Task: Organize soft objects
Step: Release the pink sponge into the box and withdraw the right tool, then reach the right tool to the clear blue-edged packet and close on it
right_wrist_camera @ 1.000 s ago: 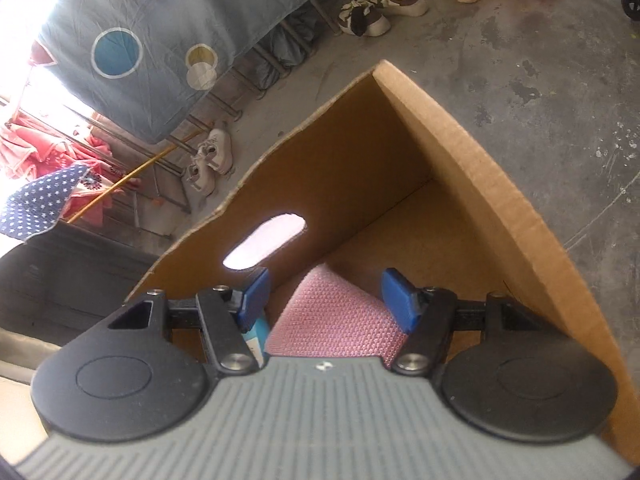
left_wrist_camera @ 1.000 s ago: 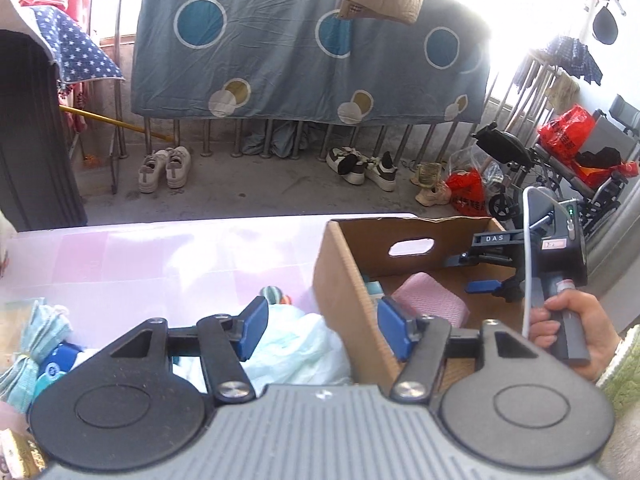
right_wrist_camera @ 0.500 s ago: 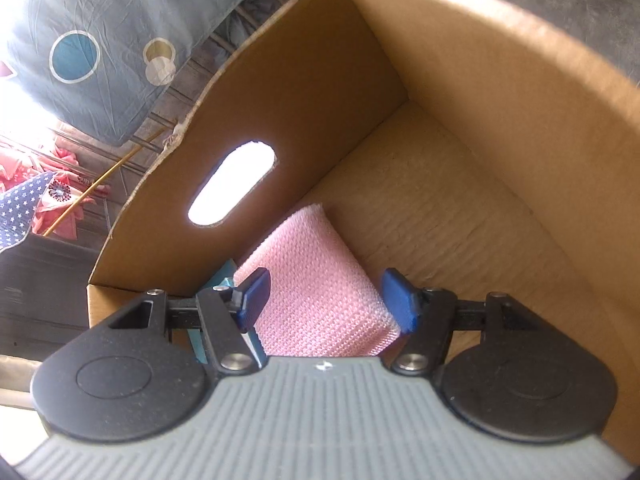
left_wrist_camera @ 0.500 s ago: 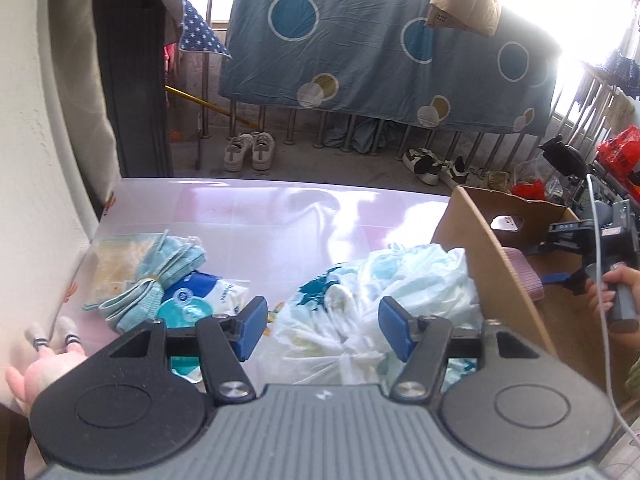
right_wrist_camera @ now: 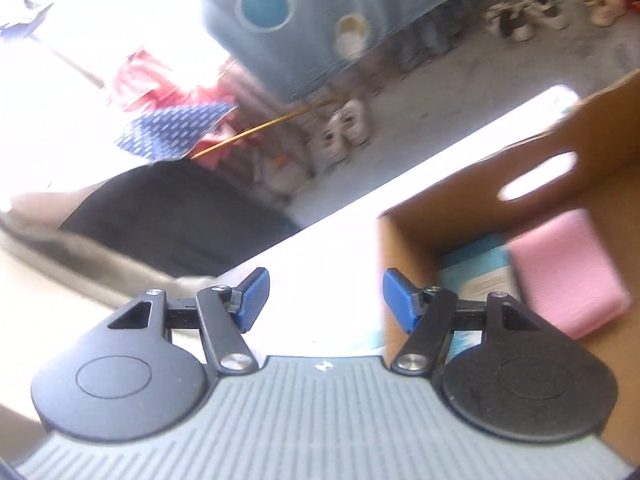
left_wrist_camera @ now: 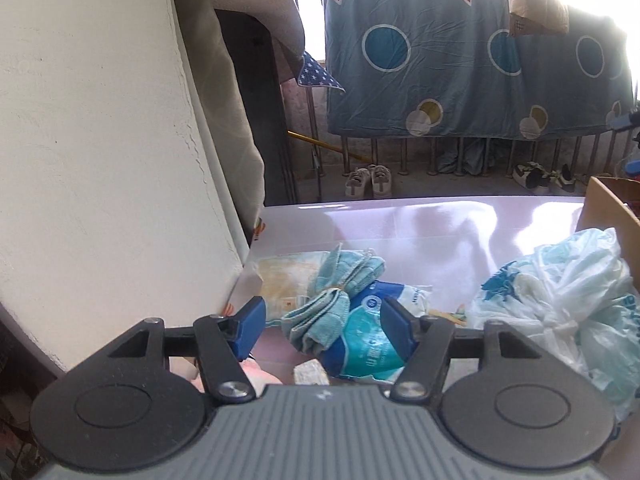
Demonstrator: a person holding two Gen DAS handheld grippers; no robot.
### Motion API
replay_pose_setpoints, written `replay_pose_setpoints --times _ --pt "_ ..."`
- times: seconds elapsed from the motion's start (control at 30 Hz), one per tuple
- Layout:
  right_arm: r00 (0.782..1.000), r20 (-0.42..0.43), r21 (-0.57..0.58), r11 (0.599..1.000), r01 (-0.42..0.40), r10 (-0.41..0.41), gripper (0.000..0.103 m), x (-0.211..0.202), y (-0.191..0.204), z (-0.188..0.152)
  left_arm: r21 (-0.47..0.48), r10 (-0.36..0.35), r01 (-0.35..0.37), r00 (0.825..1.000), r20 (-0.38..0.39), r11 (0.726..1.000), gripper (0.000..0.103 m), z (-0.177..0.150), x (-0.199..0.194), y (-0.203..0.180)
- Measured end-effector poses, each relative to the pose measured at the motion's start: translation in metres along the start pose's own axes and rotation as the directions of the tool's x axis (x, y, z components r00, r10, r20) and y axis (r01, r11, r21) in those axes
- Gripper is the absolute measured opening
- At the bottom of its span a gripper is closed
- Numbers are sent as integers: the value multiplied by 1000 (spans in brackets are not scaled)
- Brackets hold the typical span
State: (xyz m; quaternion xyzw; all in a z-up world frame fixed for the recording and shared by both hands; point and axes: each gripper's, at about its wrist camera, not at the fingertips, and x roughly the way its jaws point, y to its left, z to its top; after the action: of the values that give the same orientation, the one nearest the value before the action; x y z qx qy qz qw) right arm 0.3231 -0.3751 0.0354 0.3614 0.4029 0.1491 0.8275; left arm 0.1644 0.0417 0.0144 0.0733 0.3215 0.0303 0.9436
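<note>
My left gripper (left_wrist_camera: 322, 330) is open and empty, low over the pink table (left_wrist_camera: 400, 224), with a folded teal towel (left_wrist_camera: 334, 292) and a blue-and-white soft pack (left_wrist_camera: 370, 344) between its fingers. A white plastic bag (left_wrist_camera: 560, 292) lies to the right, against the cardboard box (left_wrist_camera: 608, 208). My right gripper (right_wrist_camera: 324, 300) is open and empty, above the table left of the box (right_wrist_camera: 404, 240). A pink knitted pad (right_wrist_camera: 568, 272) and a light blue pack (right_wrist_camera: 476, 268) lie inside the box. The right wrist view is blurred.
A white wall (left_wrist_camera: 100, 140) stands close on the left of the table. A yellowish packet (left_wrist_camera: 280, 276) lies under the towel, and a pink soft toy (left_wrist_camera: 256, 376) shows beneath my left gripper. Beyond the table are railings, a hanging blue blanket (left_wrist_camera: 460, 60) and shoes (left_wrist_camera: 370, 178).
My left gripper swung left from the box to the towel and blue pack by the wall. My right gripper pulled up out of the box and left, leaving the pink pad inside.
</note>
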Motion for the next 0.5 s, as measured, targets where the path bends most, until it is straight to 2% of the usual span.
replay_pose_setpoints --times 0.07,0.13,0.23,0.4,0.5 --pt "992 -102 -4 997 -72 71 63 42 32 -7 9 19 -19 1000 6 1000 64 -1 6 2" --pt "973 -202 -12 994 -113 108 63 87 60 -16 6 16 -16 1000 -4 1000 64 -4 16 7" --pt "942 -320 -57 990 -126 101 63 152 98 -30 -9 11 -12 1000 -27 1000 58 -4 29 12" --pt "904 -421 -118 984 -133 72 62 249 142 -37 -57 27 -30 998 -53 998 50 -3 45 28" --pt "891 -452 -133 985 -110 39 61 297 147 -38 -70 48 -53 997 -67 996 50 -4 52 38"
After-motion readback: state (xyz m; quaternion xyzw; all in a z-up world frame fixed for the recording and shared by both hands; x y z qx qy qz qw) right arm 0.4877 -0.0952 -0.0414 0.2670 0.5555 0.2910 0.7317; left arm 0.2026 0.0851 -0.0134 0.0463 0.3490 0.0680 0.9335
